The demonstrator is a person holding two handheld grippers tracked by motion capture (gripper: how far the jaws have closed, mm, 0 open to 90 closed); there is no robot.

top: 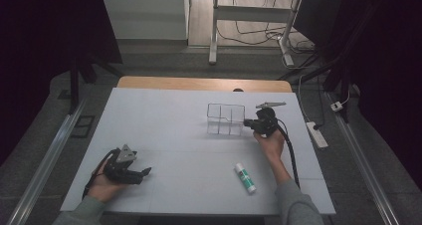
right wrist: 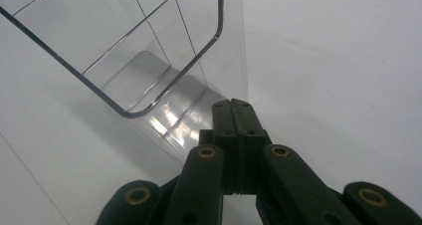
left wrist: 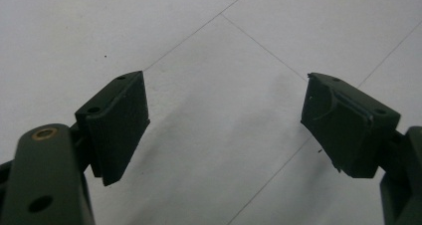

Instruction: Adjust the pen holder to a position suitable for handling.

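A clear plastic organiser [top: 225,119] with several compartments stands on the white table right of centre. My right gripper [top: 247,124] is shut and lies low against the organiser's right side. In the right gripper view its closed tips [right wrist: 237,103] meet the foot of the organiser's near wall [right wrist: 124,113]; I cannot tell whether the thin wall is pinched between them. A white glue stick [top: 245,177] with a green label lies nearer the front edge. My left gripper [top: 144,172] rests at the front left, open, with only bare table between its jaws [left wrist: 226,115].
A white board [top: 164,135] covers the table, and a strip of wood [top: 199,83] shows at its far edge. A black cable [top: 291,155] trails from my right gripper toward the front. Beyond the table are a desk frame [top: 214,36] and floor cables.
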